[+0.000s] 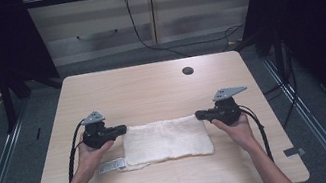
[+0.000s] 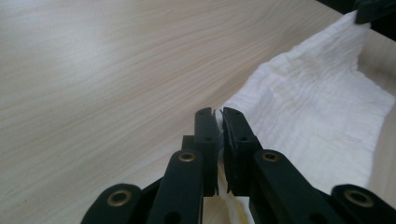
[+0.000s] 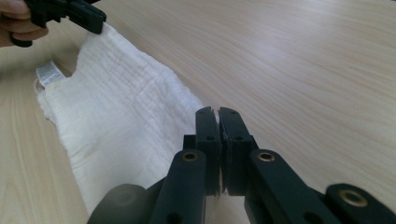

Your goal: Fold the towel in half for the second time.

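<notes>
The pale wood-grain tabletop (image 1: 150, 88) carried a white, crinkled rectangular cloth (image 1: 167, 140) lying flat near its front middle, long side running left to right. The person's two bare forearms came in from the bottom edge of the high view and angled outward, each hand wrapped around a black two-jaw tool at one far corner of the cloth. The left tool (image 1: 121, 128) pointed right along the cloth's far edge, and in the left gripper view (image 2: 219, 116) its jaws stood nearly together with a thin fold of the white fabric pinched between them. The right tool (image 1: 199, 114) pointed left toward it, and in the right gripper view (image 3: 218, 114) its jaws were likewise pressed close on the cloth's corner. A small white sewn-in label (image 1: 111, 166) stuck out from the cloth's near left corner and lay on the wood. A small dark round hole (image 1: 188, 71) sat in the tabletop beyond the cloth. The print on the label was too small to read, and the pinched fabric was largely hidden by the jaws.
</notes>
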The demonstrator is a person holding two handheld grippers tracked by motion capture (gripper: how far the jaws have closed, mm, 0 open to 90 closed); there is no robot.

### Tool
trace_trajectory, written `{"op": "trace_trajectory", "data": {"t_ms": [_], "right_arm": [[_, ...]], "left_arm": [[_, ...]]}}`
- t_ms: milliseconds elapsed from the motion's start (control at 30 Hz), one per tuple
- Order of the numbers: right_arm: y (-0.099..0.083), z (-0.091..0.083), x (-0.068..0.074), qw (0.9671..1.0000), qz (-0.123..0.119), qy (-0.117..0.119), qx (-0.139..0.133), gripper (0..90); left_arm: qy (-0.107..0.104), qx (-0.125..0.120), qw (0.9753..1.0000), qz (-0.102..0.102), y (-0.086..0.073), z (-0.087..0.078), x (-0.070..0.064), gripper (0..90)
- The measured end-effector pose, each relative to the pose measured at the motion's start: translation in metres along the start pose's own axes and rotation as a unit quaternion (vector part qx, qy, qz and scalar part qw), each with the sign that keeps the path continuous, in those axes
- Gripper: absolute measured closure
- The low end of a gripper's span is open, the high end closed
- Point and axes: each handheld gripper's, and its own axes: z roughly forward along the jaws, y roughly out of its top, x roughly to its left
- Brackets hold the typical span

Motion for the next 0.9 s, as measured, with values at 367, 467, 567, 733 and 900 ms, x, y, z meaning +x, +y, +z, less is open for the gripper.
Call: {"op": "trace_trajectory", "data": {"t_ms": [367, 467, 567, 733, 900], "right_arm": [[-0.005, -0.016, 0.022, 0.9995, -0.025, 0.015, -0.008, 87.5], [-0.012, -0.019, 0.035, 0.9990, -0.037, 0.024, 0.006, 87.4], [-0.015, -0.020, 0.040, 0.9985, -0.040, 0.035, 0.010, 87.4], [-0.026, -0.019, 0.058, 0.9965, -0.044, 0.066, 0.027, 87.3], [-0.035, -0.016, 0.067, 0.9946, -0.048, 0.081, 0.043, 87.3]], "left_arm": [[0.009, 0.006, 0.9999, -0.005, -0.003, 0.006, -0.001, 85.7], [0.012, 0.000, 0.9999, -0.007, -0.004, 0.007, -0.001, 85.7], [0.013, 0.001, 0.9999, -0.008, -0.004, 0.007, -0.002, 85.7], [0.022, -0.004, 0.9997, -0.013, -0.002, 0.009, -0.001, 85.9], [0.024, -0.004, 0.9996, -0.014, -0.001, 0.011, -0.001, 85.9]]}}
